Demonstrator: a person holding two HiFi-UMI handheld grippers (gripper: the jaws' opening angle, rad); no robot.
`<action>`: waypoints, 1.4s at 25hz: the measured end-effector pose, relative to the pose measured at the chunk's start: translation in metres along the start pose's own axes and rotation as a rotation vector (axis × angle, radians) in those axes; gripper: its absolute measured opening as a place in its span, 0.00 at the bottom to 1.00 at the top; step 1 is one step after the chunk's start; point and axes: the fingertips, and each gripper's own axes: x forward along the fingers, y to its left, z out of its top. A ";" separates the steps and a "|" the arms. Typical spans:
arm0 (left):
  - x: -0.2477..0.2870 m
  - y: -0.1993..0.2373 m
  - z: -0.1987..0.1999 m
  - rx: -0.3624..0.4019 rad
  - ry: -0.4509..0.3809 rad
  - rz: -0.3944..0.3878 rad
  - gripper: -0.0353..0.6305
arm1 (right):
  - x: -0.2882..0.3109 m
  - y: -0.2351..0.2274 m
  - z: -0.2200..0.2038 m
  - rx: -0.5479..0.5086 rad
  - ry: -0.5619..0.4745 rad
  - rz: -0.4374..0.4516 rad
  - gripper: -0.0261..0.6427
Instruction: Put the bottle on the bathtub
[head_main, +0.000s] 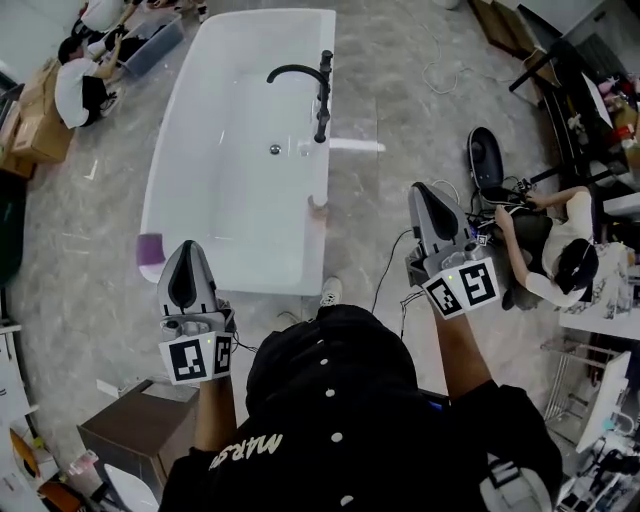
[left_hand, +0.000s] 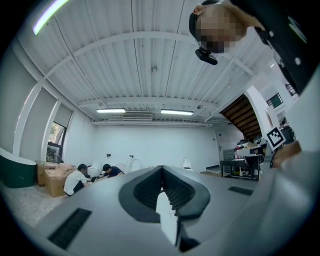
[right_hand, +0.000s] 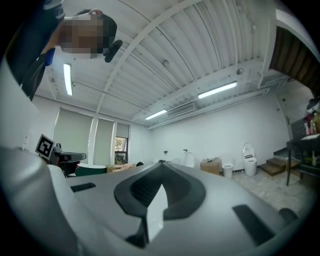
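Observation:
The white bathtub stands on the floor ahead of me, with a black faucet on its right rim. A blurred purple object sits on the near left rim and a small peach-coloured one on the near right rim; I cannot tell which is the bottle. My left gripper is raised near the tub's near left corner, shut and empty. My right gripper is raised to the right of the tub, also shut and empty. In the gripper views the left gripper and right gripper point across the room.
Two people crouch on the floor by cardboard boxes at the far left. Another person sits to the right among cables. A brown box stands at my lower left. A black table is at the far right.

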 end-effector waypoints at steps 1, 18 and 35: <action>0.001 0.003 0.000 0.000 0.000 0.000 0.07 | -0.005 -0.003 0.005 -0.009 -0.008 -0.016 0.04; -0.016 0.031 -0.009 0.017 0.018 0.035 0.07 | -0.071 -0.049 0.007 -0.136 0.016 -0.256 0.04; -0.027 0.026 -0.009 0.000 0.009 0.014 0.07 | -0.074 -0.039 -0.027 -0.143 0.076 -0.254 0.04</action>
